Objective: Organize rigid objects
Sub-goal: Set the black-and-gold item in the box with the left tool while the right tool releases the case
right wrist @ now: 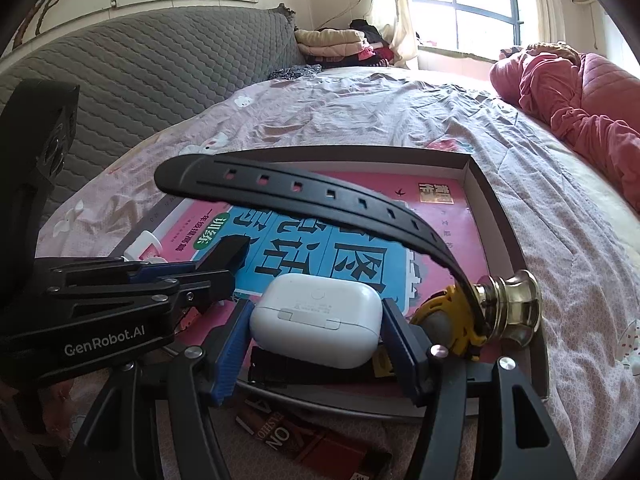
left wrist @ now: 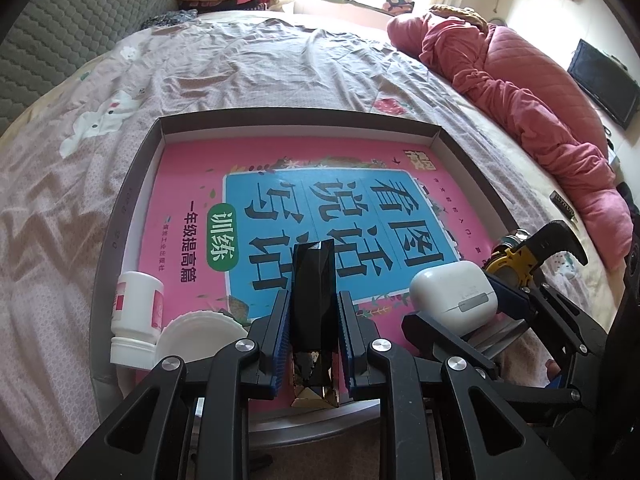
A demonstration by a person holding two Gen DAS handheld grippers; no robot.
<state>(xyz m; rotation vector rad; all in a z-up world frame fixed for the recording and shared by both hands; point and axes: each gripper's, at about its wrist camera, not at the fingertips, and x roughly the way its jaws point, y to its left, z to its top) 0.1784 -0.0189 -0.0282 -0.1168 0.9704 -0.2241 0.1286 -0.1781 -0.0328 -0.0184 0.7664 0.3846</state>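
A: Earbud case (left wrist: 454,294), white, sits at the near right corner of the tray (left wrist: 132,184), over the pink book (left wrist: 192,176) lying in it. From the left wrist, what's the left gripper (left wrist: 313,334) doing?

B: Its jaws are nearly shut, pinched on a slim black box (left wrist: 313,280) whose long axis runs straight out along the fingers, toward the tray's far wall. A white bottle (left wrist: 136,320) lies at the tray's near left corner. The case is off to the right of those jaws, inside the other tool.

A: And from the right wrist?

B: The right gripper (right wrist: 316,334) stands wide, one blue pad on each short end of the earbud case (right wrist: 316,318), so the case's long axis spans the gap. Whether the pads actually press, I can't tell. A black watch strap (right wrist: 304,196) arches above it, toward the tray's far side, beside a brass knob (right wrist: 516,304).

A: So the right hand is nearer.

B: Yes; I'd judge the case is its to place, the left being occupied.
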